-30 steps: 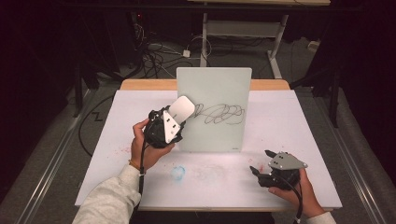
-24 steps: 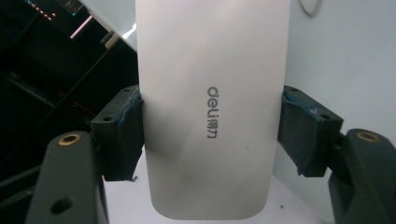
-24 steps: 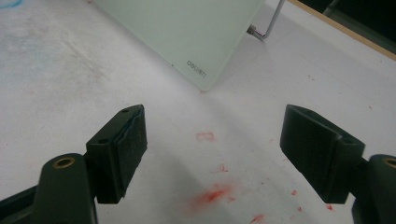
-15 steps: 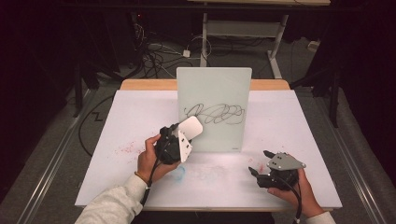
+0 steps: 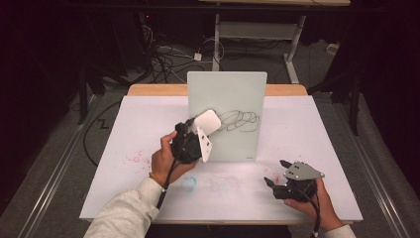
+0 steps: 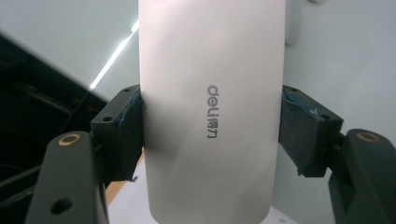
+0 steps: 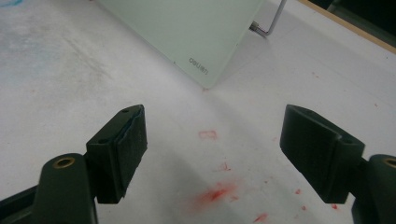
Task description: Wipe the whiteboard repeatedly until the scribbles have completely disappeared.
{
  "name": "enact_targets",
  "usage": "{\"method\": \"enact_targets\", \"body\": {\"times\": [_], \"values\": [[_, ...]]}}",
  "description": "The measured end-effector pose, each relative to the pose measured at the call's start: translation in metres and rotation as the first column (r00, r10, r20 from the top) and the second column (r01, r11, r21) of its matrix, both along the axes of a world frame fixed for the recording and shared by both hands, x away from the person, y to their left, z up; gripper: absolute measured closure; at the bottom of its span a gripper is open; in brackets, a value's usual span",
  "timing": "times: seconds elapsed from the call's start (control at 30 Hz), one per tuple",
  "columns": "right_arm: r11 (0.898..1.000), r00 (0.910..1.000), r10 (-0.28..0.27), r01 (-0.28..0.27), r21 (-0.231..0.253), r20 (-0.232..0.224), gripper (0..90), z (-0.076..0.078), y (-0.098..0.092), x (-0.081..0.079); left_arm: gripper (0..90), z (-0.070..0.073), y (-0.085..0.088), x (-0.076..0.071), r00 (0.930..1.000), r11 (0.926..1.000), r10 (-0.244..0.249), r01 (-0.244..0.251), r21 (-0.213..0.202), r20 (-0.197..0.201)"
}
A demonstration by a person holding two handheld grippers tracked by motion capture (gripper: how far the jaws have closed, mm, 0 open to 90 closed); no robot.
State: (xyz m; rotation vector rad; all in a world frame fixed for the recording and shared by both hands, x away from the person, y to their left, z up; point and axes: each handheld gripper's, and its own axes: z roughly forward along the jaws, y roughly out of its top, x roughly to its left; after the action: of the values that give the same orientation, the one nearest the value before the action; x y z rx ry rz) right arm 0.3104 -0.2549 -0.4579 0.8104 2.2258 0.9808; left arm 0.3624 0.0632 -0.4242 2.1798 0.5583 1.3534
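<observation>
High view has the left gripper (image 5: 198,135) with fingers clamped on a white eraser (image 5: 207,121) against the propped board (image 5: 233,96) near the tabletop's far edge; pressing hard could tip it; the right gripper (image 5: 277,176) rests wide open.

White eraser (image 5: 206,122), pale green board (image 5: 233,94) with black scribble (image 5: 239,120), perhaps ink.

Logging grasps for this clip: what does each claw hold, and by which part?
Left claw grips the white eraser across its two long sides, near mid-length. Right claw is open, holding nothing.
</observation>
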Motion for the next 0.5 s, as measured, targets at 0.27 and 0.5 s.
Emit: {"method": "enact_targets", "body": {"times": [0.27, 0.5], "values": [[1.000, 1.0000, 0.003, -0.003, 0.003, 0.001, 23.7, 0.001, 0.000, -0.001, 29.3, 0.008, 0.005, 0.005, 0.9971, 0.9991, -0.031, 0.029, -0.032, -0.069], [1.000, 1.0000, 0.004, -0.004, 0.001, 0.001, 23.7, 0.000, 0.000, -0.001, 29.3, 0.041, 0.018, 0.017, 0.9986, 0.9934, 0.002, -0.008, -0.114, -0.053]]}}
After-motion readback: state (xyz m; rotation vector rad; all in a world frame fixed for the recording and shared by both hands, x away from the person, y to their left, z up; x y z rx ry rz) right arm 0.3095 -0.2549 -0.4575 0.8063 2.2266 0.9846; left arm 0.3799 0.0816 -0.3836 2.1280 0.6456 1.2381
